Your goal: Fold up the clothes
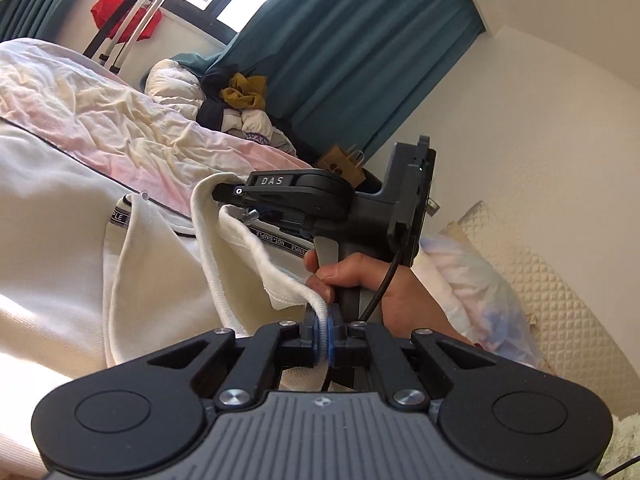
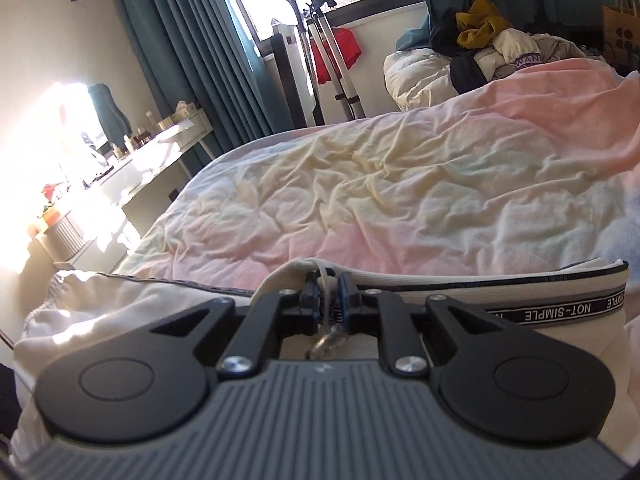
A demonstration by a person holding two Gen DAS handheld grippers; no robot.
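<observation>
One cream garment (image 1: pixel 60 240), with a black band printed NOT-SIMPLE (image 2: pixel 560 314), lies partly on the bed (image 2: pixel 400 184) and partly lifted between the two tools. Left gripper (image 1: pixel 323 330): jaws pinched tight on a ribbed cream hem edge (image 1: pixel 288 276), which rises as a taut strip out of the blue pads. Right gripper (image 2: pixel 329 300): jaws closed narrow on the cloth near the banded edge, with a pale cord and what looks like a small metal ring caught in the gap. In the left view the right gripper sits ahead, its tip tucked into a fold of the same cloth, with the person's hand (image 1: pixel 360 280) wrapped round the handle.

Judgement: two grips on one edge let the cloth be stretched flat before a fold is laid; fold appears at an early stage.

Surroundings: crumpled pastel sheet on the bed, unfolded clothes pile (image 2: pixel 488 44) at far end, teal curtains (image 1: pixel 360 40), brown paper bag (image 1: pixel 344 164), quilted pillow (image 1: pixel 552 272), cluttered worktop (image 2: pixel 132 160) under bright sun.
</observation>
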